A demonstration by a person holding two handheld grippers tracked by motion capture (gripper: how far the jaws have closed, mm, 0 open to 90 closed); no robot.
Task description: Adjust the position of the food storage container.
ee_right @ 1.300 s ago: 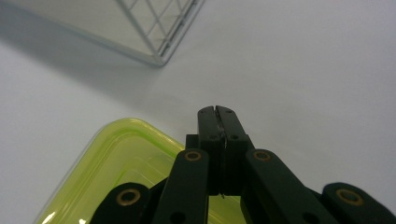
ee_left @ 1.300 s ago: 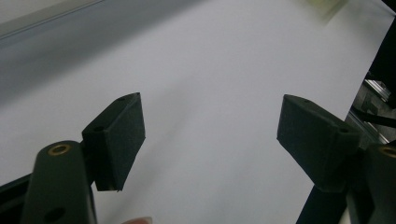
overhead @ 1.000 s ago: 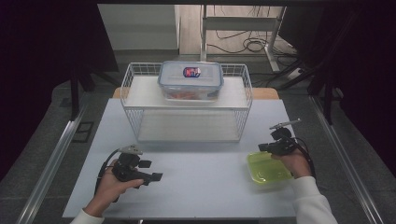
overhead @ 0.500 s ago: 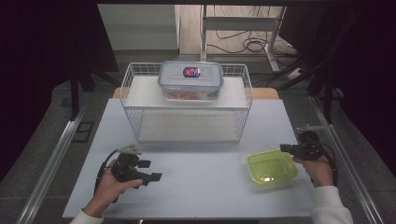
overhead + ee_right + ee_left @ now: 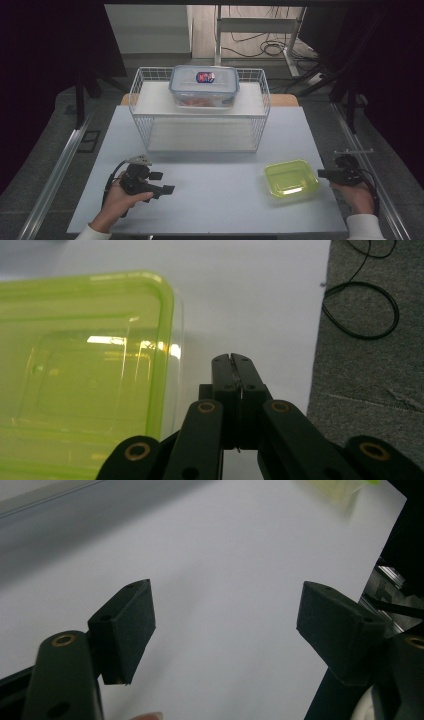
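The green container [image 5: 291,178] is placed on the table [image 5: 210,170], just beside the right gripper [image 5: 322,174], whose jaws are pressed together, perhaps for pushing. The left gripper [image 5: 167,189] is kept spread, empty.

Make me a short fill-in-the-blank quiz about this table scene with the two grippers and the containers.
1. The right gripper has its jaws ____.
2. The open container on the table is ____ in colour.
3. The lidded container stands on top of the wire ____.
4. The left gripper has its jaws ____, with nothing between them.

Missing words: shut; green; rack; open
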